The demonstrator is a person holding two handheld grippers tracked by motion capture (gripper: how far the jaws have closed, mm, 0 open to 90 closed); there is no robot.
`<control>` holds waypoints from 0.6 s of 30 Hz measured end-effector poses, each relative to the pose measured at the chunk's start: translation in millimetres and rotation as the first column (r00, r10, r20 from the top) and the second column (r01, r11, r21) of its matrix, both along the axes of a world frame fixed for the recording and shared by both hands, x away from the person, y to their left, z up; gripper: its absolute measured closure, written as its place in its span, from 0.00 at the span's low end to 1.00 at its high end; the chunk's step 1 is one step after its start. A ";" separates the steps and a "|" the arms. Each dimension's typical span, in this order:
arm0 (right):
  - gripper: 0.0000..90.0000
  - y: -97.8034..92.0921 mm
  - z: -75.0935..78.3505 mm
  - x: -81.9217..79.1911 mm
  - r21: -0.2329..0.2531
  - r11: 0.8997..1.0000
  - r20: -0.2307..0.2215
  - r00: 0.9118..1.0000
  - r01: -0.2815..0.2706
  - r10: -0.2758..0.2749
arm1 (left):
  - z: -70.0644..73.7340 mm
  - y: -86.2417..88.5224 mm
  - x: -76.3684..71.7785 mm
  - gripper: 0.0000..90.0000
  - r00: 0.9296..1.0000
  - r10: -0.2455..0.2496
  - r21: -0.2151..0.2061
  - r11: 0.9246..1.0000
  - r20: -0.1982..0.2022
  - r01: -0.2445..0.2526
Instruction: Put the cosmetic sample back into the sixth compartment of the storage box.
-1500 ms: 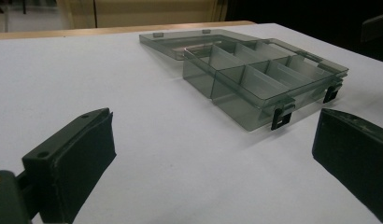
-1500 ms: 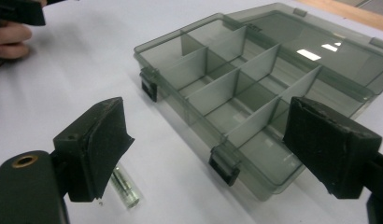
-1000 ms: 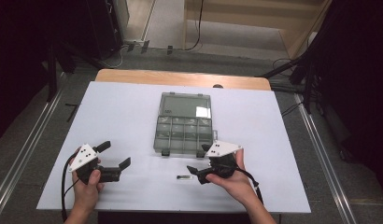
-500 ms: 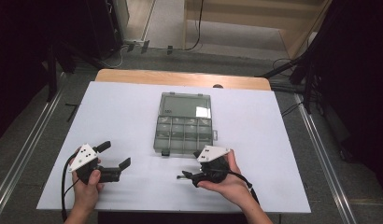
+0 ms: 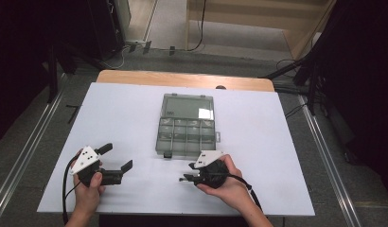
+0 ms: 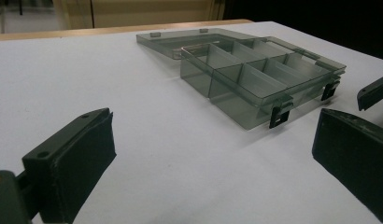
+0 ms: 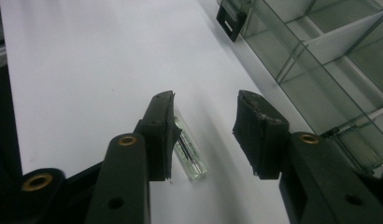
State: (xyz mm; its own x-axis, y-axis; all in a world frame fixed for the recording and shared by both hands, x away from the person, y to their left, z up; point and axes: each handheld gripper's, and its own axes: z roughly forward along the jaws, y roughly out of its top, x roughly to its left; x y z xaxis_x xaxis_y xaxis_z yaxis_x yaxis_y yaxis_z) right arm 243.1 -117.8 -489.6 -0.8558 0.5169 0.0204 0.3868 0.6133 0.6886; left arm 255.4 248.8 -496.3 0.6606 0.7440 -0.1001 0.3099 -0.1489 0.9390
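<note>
Clear plastic, a small tube [image 7: 189,151] with dark leads inside, lies flat on the white table [image 5: 277,142] between the right gripper's [image 7: 206,126] parted jaws, against one pad. The left gripper [image 5: 117,160] rests well apart to the left, jaws wide. Farther off, the open grey box [image 5: 186,126] sits mid-table.

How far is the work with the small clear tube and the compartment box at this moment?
Done: the compartment box lies open, its compartments apparently empty. In hand: the right tool is open over the small clear tube, which lies on the table against one jaw, not yet gripped. The left tool waits open. Left, probably: grip the tube and place it in the box.
</note>
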 end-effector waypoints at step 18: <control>0.76 -0.5 -3.5 5.9 -0.032 0.993 -0.063 0.992 -0.112 0.110 | -0.1 -0.8 -0.3 0.00 1.000 -0.004 0.007 1.000 0.003 0.004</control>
State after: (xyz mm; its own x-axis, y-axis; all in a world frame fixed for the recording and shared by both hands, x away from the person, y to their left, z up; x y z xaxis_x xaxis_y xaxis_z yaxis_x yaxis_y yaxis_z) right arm 249.1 -118.3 -493.1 -0.9056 0.4202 0.0581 0.3559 0.6781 0.6431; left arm 255.1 248.0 -496.5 0.6640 0.7419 -0.0930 0.3063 -0.1564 0.9390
